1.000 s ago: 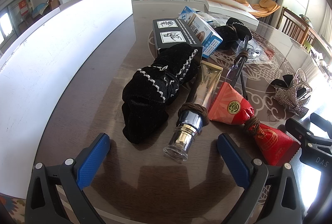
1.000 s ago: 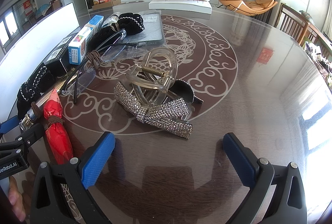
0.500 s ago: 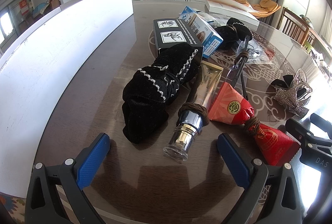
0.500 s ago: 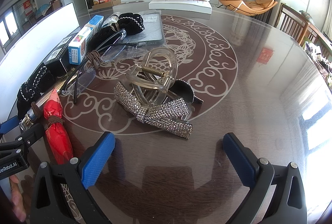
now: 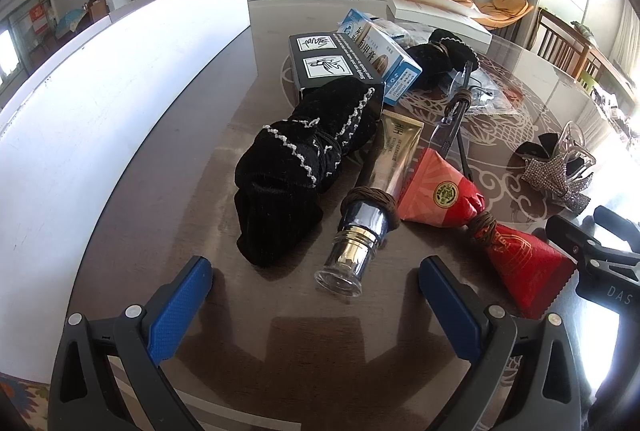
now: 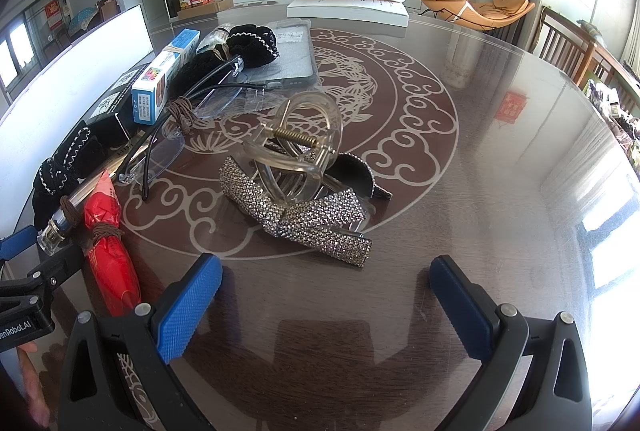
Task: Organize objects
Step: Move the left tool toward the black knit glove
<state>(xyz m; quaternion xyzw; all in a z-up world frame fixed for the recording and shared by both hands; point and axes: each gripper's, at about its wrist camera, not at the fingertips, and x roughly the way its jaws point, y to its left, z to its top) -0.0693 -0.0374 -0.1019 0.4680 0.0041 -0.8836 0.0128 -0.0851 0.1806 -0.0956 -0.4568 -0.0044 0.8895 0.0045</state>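
Observation:
In the left wrist view my left gripper (image 5: 316, 301) is open and empty, just short of a gold tube with a clear cap (image 5: 370, 215) and a black velvet scrunchie (image 5: 296, 167). A red packet tied with brown cord (image 5: 476, 219) lies to their right. In the right wrist view my right gripper (image 6: 324, 297) is open and empty, in front of a rhinestone bow clip (image 6: 296, 211) with a clear claw clip (image 6: 296, 147) on top. Rimless glasses (image 6: 188, 127) lie left of them.
A black box (image 5: 332, 61) and a blue-white carton (image 5: 384, 55) lie behind the scrunchie. A large white board (image 5: 100, 103) stands along the table's left side. A second scrunchie (image 6: 248, 43), a grey pouch (image 6: 288, 59) and a white box (image 6: 348, 5) lie farther back.

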